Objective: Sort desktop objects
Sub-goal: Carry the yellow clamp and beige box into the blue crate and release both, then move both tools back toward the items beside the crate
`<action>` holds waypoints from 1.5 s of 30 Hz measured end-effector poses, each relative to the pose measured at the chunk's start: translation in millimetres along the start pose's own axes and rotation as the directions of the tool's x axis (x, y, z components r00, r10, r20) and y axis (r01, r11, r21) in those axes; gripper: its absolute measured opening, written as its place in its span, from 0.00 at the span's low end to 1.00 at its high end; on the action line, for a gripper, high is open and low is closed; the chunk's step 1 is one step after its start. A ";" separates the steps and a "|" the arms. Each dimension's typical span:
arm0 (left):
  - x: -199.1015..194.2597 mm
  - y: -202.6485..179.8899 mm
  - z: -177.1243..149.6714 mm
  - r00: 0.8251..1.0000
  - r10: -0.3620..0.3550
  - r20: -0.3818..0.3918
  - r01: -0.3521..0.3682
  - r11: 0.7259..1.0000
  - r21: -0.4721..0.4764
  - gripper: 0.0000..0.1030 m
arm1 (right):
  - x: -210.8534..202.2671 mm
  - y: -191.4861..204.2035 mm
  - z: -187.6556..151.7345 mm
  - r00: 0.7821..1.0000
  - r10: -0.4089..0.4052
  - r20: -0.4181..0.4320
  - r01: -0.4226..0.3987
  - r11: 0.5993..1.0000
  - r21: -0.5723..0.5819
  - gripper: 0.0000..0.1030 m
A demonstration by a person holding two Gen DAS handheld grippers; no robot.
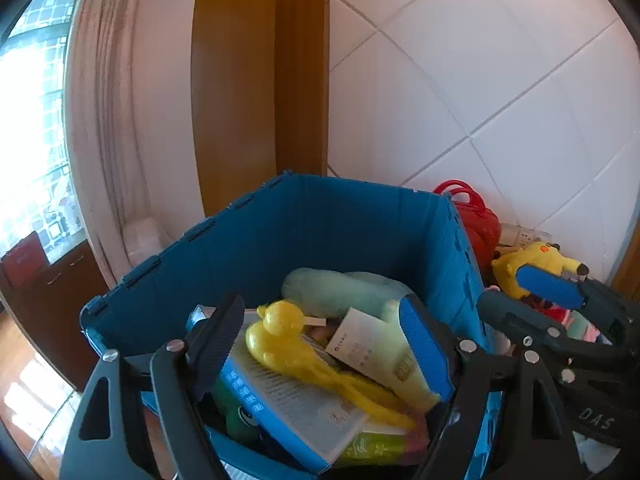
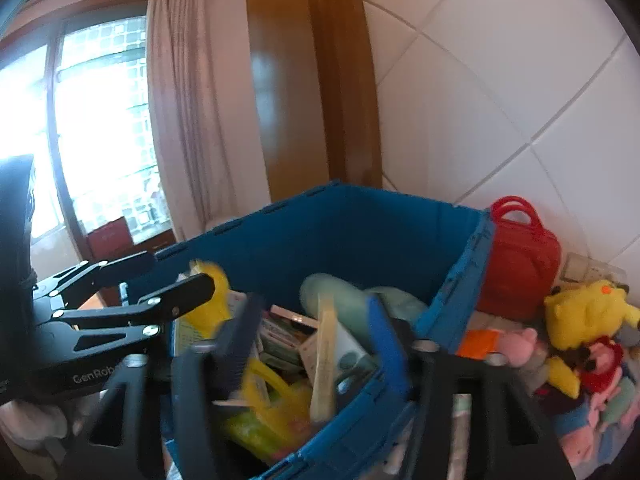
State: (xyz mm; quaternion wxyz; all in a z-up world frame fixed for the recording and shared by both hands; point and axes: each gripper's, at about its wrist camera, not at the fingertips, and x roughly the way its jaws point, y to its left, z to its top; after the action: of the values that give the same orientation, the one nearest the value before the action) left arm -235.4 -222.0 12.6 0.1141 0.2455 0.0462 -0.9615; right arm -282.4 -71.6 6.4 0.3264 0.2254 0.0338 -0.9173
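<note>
A blue plastic crate (image 1: 320,220) holds several items: a yellow duck-shaped tool (image 1: 288,336), a blue-edged booklet (image 1: 288,412), a pale green plush (image 1: 340,292) and a white card box (image 1: 360,344). My left gripper (image 1: 320,344) is open above the crate, holding nothing. The crate also shows in the right wrist view (image 2: 360,232). My right gripper (image 2: 312,344) is open over the crate's right part, empty, and its image is blurred. The left gripper's fingers (image 2: 176,292) show at that view's left.
A red handled case (image 2: 520,264) stands behind the crate's right wall. A yellow Pikachu plush (image 2: 588,312) and several small plush toys (image 2: 600,376) lie to the right. White tiled wall (image 2: 500,100) behind; wooden door frame (image 2: 312,80), curtain and window at left.
</note>
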 end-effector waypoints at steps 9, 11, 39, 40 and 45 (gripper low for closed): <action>-10.7 -2.5 -13.5 0.999 -0.036 -0.015 0.035 0.999 -0.007 0.77 | -23.9 10.0 -5.9 0.997 -0.072 0.013 0.072 0.997 -0.002 0.80; -14.2 -3.3 -15.9 0.999 -0.039 -0.017 0.039 0.999 -0.004 0.77 | -30.5 11.0 -7.8 0.996 -0.087 0.023 0.087 0.996 -0.003 0.85; -65.1 -180.8 -67.5 0.968 -0.249 -0.037 0.252 0.963 0.092 0.82 | -180.0 -116.8 -95.1 0.928 -0.373 -0.016 0.372 0.921 0.111 1.00; -65.8 -192.5 -73.3 0.967 -0.252 -0.046 0.255 0.963 0.091 0.82 | -189.2 -127.5 -101.6 0.924 -0.381 -0.022 0.381 0.917 0.113 1.00; -62.2 -244.0 -108.0 0.964 -0.237 -0.120 0.248 0.965 0.089 0.82 | -222.3 -176.2 -138.3 0.920 -0.385 -0.067 0.391 0.913 0.116 1.00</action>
State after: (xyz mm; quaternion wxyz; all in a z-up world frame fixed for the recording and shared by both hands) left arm -191.6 42.5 -43.9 -0.0200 0.2953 0.0324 -0.9547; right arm -184.1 225.3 -35.7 0.1221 0.2542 0.0264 -0.9590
